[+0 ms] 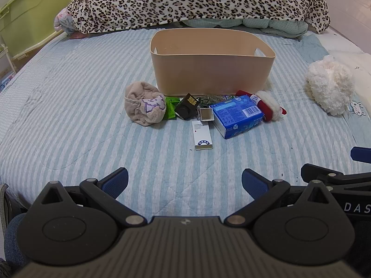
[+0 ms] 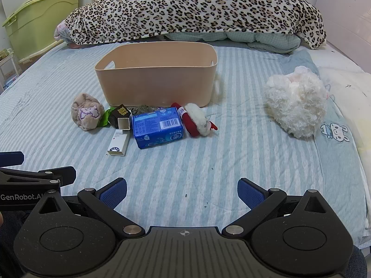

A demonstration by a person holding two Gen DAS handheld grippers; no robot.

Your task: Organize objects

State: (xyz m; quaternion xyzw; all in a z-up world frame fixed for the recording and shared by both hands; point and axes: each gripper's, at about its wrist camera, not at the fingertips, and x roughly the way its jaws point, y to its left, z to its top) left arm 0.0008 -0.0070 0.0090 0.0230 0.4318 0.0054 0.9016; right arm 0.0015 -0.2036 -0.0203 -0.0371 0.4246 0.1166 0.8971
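Observation:
A tan plastic bin (image 1: 212,74) (image 2: 157,85) stands on the striped bed. In front of it lie a beige plush pouch (image 1: 145,106) (image 2: 87,112), a green packet (image 1: 171,108), a black box (image 1: 186,108) (image 2: 119,114), a white carton (image 1: 202,133) (image 2: 119,142), a blue box (image 1: 237,114) (image 2: 157,126) and a red-and-white Santa toy (image 1: 266,105) (image 2: 197,119). My left gripper (image 1: 184,184) and right gripper (image 2: 182,193) are open and empty, low over the near bed, well short of the objects.
A white fluffy plush (image 1: 329,90) (image 2: 296,103) lies to the right. A leopard-print blanket (image 1: 197,2) (image 2: 194,11) is heaped behind the bin. A green storage box (image 1: 32,16) (image 2: 41,20) stands off the bed at left.

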